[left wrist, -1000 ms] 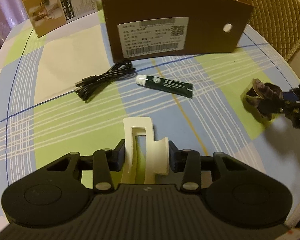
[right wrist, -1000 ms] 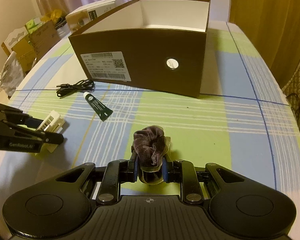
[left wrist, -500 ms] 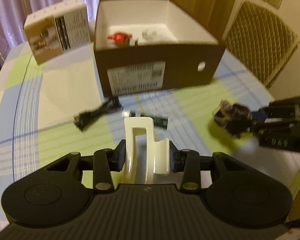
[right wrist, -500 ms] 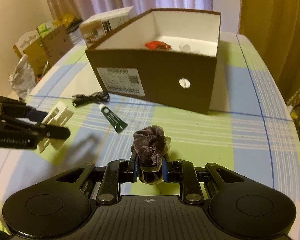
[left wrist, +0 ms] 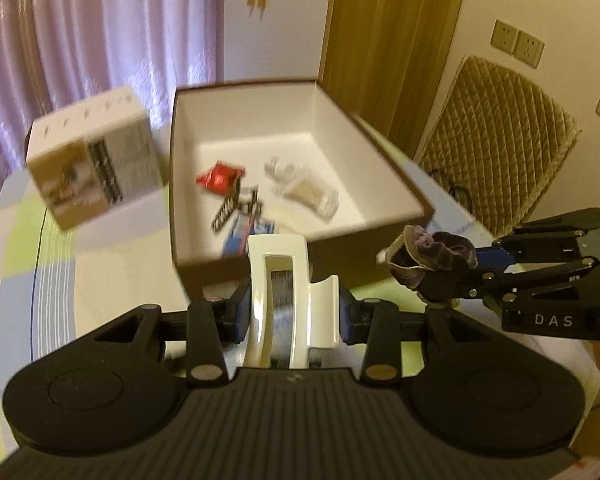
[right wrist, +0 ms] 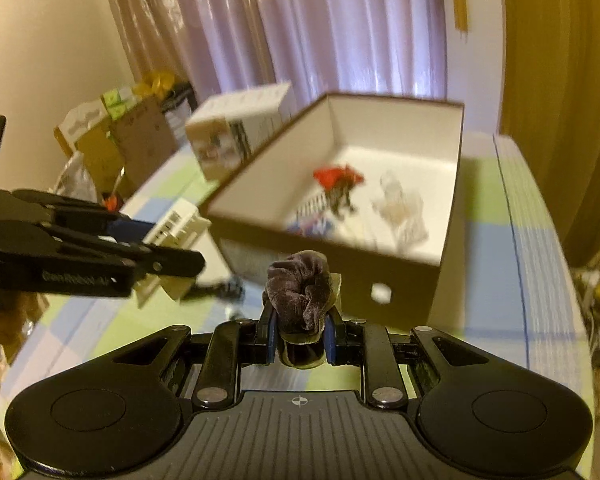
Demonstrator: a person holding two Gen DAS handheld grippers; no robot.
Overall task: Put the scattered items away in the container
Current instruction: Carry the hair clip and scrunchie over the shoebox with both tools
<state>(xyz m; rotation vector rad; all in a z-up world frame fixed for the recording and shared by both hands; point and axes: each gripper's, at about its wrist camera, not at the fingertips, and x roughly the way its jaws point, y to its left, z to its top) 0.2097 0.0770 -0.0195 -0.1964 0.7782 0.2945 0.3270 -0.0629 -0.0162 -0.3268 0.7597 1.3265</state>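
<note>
Tongs in both my hands are loaded and raised above the desk (right wrist: 496, 248), which wears a checked cloth of green, blue and white. My left tongs (left wrist: 290, 312) are closed on a cream plastic hair claw clip (left wrist: 288, 280), gripped by its sides so it stands upright between the fingers. My right tongs (right wrist: 300, 332) are closed on a dark purple velvet scrunchie (right wrist: 300, 290), bunched up above the fingertips.

Just ahead of both tongs sits the open brown box (left wrist: 384, 148), white inside, its near wall right beyond the clip and the scrunchie. Neither item is over the opening. Inside the box, well ahead of the tongs, lie a red packet (left wrist: 220, 176), a clear crinkled wrapper (left wrist: 312, 196) and some small dark and blue pieces that are too blurred to name.

From my left tongs, the right tongs (left wrist: 428, 264) appear to the right, holding the scrunchie (left wrist: 436, 252) beside the box's near right corner. From my right tongs, the left tongs (right wrist: 176, 248) appear to the left with the clip (right wrist: 176, 224). A white product carton (left wrist: 92, 164) stands left of the box. A dark cable (right wrist: 224, 290) lies on the desk below the left tongs, blurred.
</note>
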